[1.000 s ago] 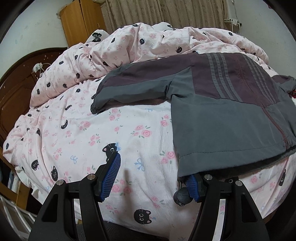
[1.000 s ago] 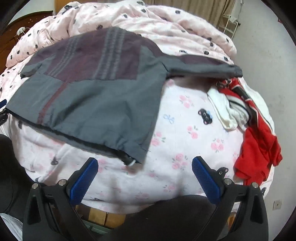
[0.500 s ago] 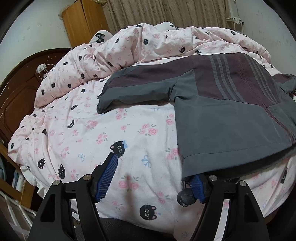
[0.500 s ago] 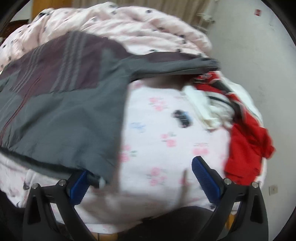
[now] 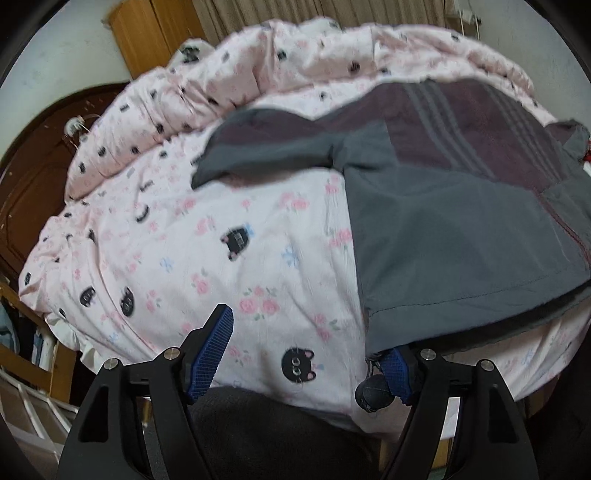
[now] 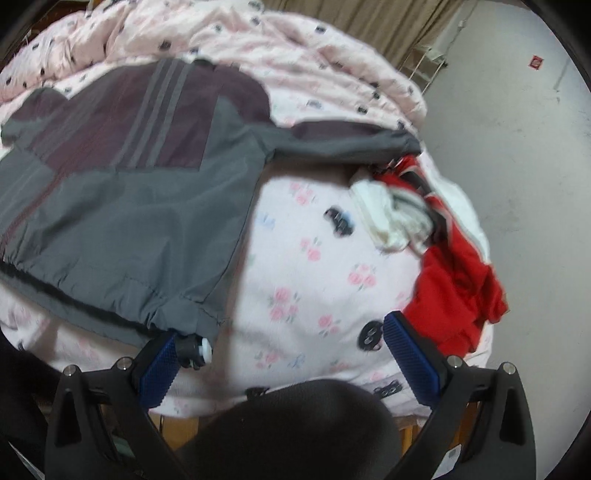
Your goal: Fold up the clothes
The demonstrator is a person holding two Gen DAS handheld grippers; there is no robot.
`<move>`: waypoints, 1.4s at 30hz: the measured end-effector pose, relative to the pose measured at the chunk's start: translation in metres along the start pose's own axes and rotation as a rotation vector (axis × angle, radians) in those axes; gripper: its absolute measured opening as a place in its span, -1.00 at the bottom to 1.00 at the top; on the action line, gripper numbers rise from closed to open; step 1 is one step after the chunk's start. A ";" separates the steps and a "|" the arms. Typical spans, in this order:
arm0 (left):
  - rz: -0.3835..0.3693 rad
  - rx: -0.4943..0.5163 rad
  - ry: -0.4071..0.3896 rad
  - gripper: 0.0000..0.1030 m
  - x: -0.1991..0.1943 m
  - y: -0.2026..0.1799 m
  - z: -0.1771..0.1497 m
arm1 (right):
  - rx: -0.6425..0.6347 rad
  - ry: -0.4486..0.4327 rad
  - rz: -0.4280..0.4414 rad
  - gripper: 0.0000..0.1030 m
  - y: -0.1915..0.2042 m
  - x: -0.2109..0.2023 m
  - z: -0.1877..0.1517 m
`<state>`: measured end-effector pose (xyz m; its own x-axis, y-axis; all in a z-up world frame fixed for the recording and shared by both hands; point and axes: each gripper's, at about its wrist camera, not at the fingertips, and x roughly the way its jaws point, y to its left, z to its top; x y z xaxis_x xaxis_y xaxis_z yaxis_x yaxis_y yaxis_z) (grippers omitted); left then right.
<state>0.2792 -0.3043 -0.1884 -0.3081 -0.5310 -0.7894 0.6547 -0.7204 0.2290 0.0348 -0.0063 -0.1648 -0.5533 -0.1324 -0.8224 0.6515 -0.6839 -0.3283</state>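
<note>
Through my left wrist camera I see my left gripper (image 5: pixel 312 354), its blue ribbed pads spread wide, above a pink quilt printed with roses and black cats (image 5: pixel 207 236). A grey and maroon striped jacket (image 5: pixel 461 206) lies flat, its hem corner over my right-hand pad (image 5: pixel 397 369).

Covering the bed: a pink duvet cover (image 5: pixel 229 236) printed with roses and black cat faces, bunching into a rumpled heap along the far side. Standing behind it: a wooden wardrobe (image 5: pixel 155 40) and beige curtains (image 5: pixel 332 13). Curving up at the left: a dark wooden headboard (image 5: pixel 33 162). Leaning by the grey wall: a white wire rack (image 6: pixel 428 62).
</note>
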 end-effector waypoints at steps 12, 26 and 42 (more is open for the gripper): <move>-0.156 0.107 0.139 0.38 -0.016 0.011 -0.007 | -0.106 0.122 0.187 0.99 0.005 -0.008 -0.016; -0.281 0.060 -0.033 0.38 -0.069 0.037 0.063 | -0.012 -0.162 0.344 0.99 -0.028 -0.033 0.142; -0.322 0.036 -0.340 0.38 0.019 -0.025 0.224 | 0.139 -0.166 0.388 0.99 -0.008 0.099 0.259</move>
<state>0.1020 -0.3968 -0.0815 -0.7043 -0.3898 -0.5932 0.4664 -0.8841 0.0272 -0.1598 -0.1998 -0.1228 -0.3652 -0.5039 -0.7828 0.7574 -0.6497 0.0649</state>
